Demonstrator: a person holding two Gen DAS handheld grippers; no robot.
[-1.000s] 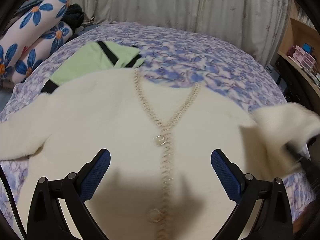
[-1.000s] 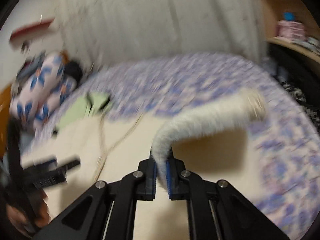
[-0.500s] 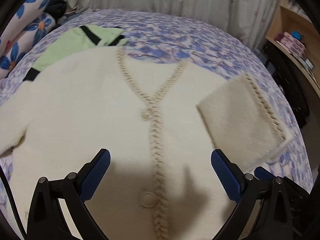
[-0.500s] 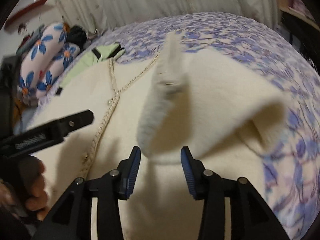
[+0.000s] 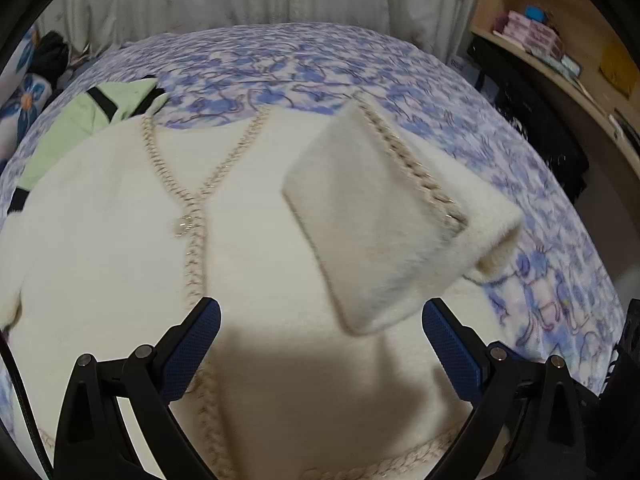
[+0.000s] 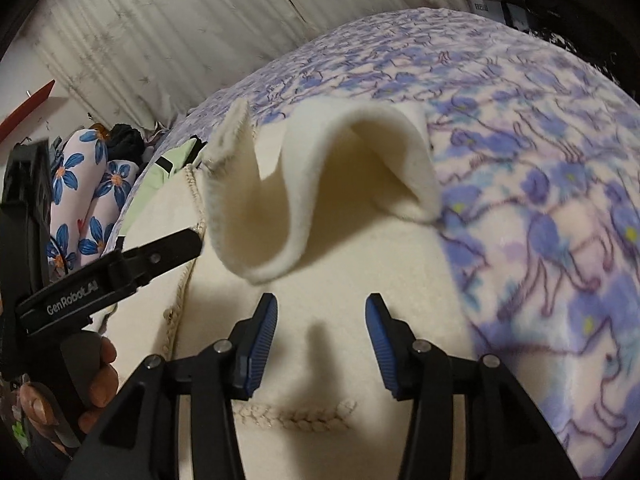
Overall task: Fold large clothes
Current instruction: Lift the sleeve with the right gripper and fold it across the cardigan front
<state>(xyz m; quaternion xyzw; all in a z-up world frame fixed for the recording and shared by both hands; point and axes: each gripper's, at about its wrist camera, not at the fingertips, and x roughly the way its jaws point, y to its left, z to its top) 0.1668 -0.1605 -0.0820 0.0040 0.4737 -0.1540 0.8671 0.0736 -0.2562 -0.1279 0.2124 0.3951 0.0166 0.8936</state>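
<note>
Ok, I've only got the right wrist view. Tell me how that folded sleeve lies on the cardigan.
Observer: The sleeve lies over one half of the cream cardigan, clear of the centre braid, with its braided cuff edge on the outer side.
Operator: Report the left gripper.
Observer: The left gripper is open and empty, above the cardigan's lower front.
Operator: Check the other sleeve.
Observer: The other sleeve is unfolded and runs out past the frame edge.
</note>
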